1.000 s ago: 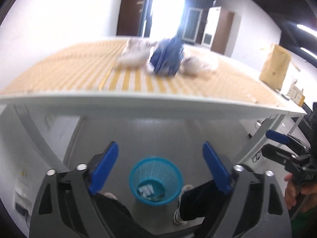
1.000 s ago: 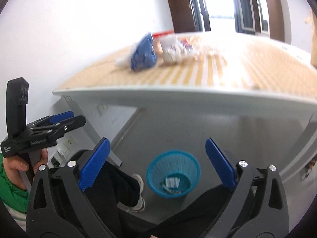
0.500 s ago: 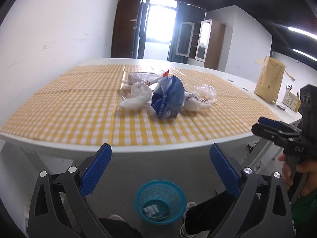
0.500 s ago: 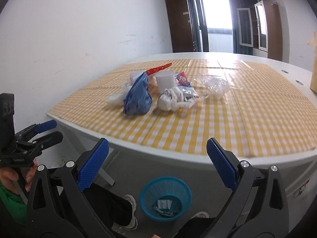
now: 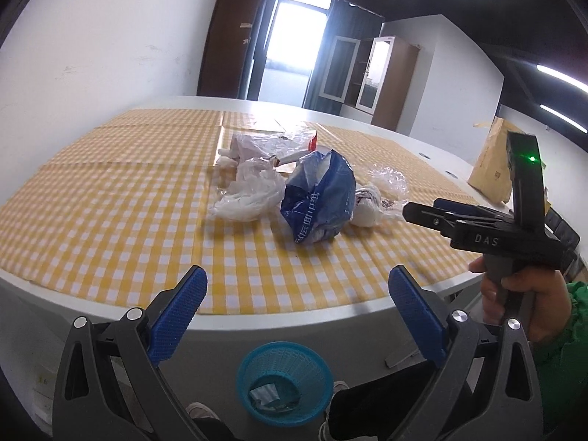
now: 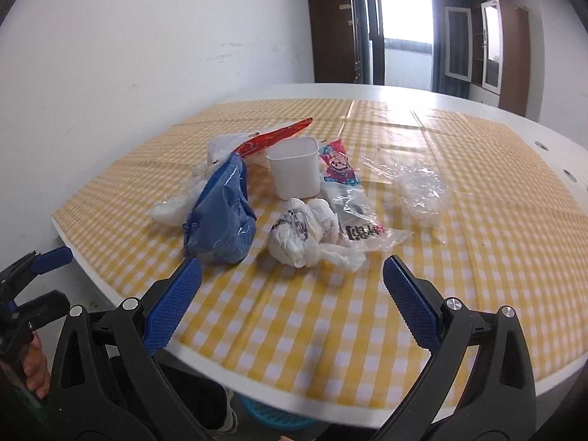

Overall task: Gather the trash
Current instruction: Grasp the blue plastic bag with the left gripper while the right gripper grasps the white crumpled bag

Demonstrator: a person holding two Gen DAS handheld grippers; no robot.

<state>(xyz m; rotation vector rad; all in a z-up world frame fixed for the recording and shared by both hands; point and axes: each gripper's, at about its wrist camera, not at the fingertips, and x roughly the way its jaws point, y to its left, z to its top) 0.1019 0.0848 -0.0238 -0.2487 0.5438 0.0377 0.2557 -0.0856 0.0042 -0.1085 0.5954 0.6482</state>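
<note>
checked table (image 6: 459, 257): white cup (image 6: 294, 172) only in right view.

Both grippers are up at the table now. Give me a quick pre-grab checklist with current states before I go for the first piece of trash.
1. Left gripper open, empty: ok.
2. Right gripper open, empty: ok.
3. Blue bag reachable, nearest the table edge: ok.
4. Crumpled white bag unobstructed from the front: ok.
5. Blue basket on the floor below the table edge, mouth clear: ok.
6. White cup empty: cannot tell.

Left gripper (image 5: 297, 316) and right gripper (image 6: 292, 307), both spread wide, empty.
</note>
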